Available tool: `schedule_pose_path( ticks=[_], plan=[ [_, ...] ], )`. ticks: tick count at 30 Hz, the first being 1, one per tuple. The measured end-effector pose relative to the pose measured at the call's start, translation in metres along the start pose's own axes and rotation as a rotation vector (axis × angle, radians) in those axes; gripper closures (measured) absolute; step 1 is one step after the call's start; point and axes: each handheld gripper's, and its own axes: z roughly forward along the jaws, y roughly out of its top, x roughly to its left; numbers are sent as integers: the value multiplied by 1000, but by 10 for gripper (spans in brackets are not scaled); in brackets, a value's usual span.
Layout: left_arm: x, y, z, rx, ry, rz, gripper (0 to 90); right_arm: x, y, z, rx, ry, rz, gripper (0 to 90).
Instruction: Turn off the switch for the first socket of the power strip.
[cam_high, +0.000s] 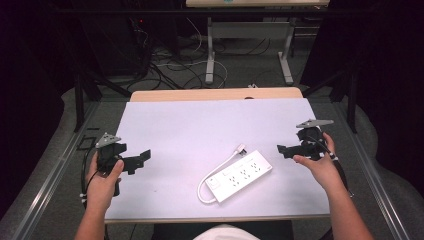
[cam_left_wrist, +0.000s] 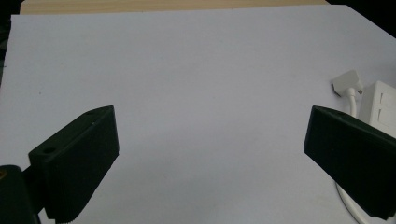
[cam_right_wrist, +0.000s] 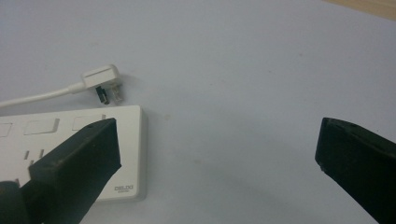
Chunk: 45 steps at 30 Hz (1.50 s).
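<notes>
The white tabletop (cam_high: 200, 130) is being lit evenly from above, while the surroundings are being left dark. Soft shadows are being cast; all views are being rendered slightly soft and grainy.

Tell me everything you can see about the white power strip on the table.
The power strip is a white plastic bar lying flat and diagonal on the pale table cover. Its top carries rows of sockets. Its white cord loops from the near end alongside it to a flat plug resting unplugged by the far end. Nothing else touches it.

"DELIXI" logo on white power strip (cam_right_wrist: 70, 154), corner.
</notes>
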Motion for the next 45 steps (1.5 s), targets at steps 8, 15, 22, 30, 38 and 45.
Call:
schedule_pose_path(
  ticks=[8,15,22,30,38,45],
  plan=[
    [2,-1,1,11,5,-6,30,-15,-8,3,-20,-34,30,0],
    [3,-3,3,6,8,-12,30,-29,-15,5,-15,-45,66,0],
    [5,-3,3,27,8,-7,30,-39,-23,6,-10,-68,87,0],
    [6,-4,5,21,13,-9,30,-43,-31,11,1,-73,118,0],
    [6,-5,6,15,15,-15,30,-43,-34,13,5,-73,126,0],
    [6,-4,7,17,15,-14,30,-44,-36,14,11,-68,132,0]
  ],
)
